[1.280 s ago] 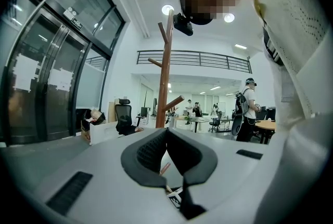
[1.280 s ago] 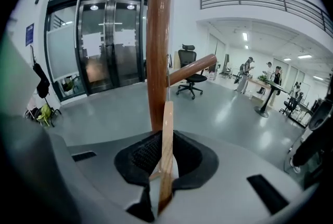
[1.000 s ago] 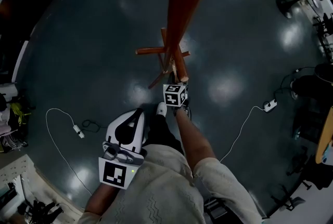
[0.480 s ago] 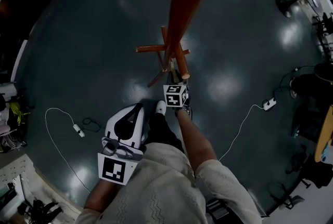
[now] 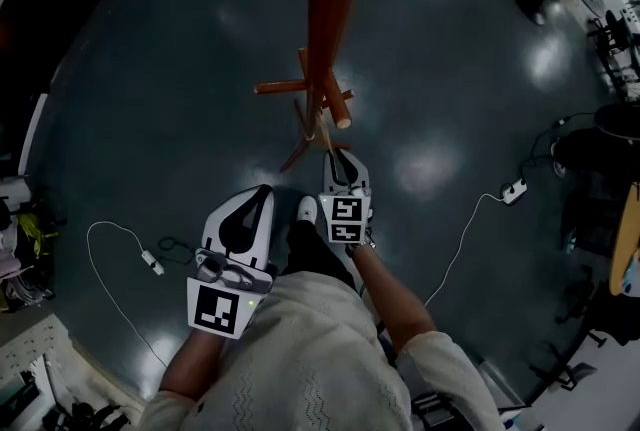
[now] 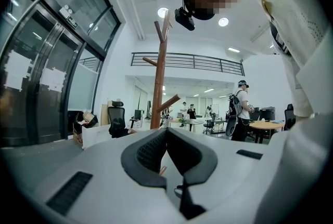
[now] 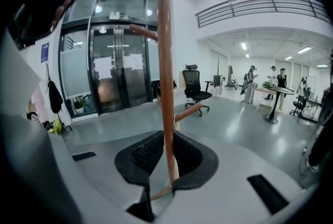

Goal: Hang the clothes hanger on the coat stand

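The red-brown wooden coat stand (image 5: 328, 19) rises from its crossed feet (image 5: 295, 91) on the dark floor just ahead of me. My right gripper (image 5: 338, 155) is shut on a thin wooden clothes hanger (image 5: 325, 133), whose free end points at the stand's base. In the right gripper view the hanger's bar (image 7: 169, 161) stands upright between the jaws of the right gripper (image 7: 167, 140), in line with the stand and its pegs (image 7: 142, 31). My left gripper (image 5: 256, 195) hangs lower left, shut and empty. The stand (image 6: 160, 72) shows beyond the left gripper (image 6: 165, 135).
A white cable (image 5: 108, 224) loops on the floor at the left. Another cable runs to a power strip (image 5: 514, 192) at the right. My shoe (image 5: 309, 209) lies between the grippers. An office chair (image 7: 194, 88) and glass doors (image 7: 112, 75) stand beyond; people (image 6: 240, 108) stand far off.
My right gripper has drawn back toward me with the hanger and tipped, so its jaws now show ahead of the marker cube. The left gripper has hardly moved.
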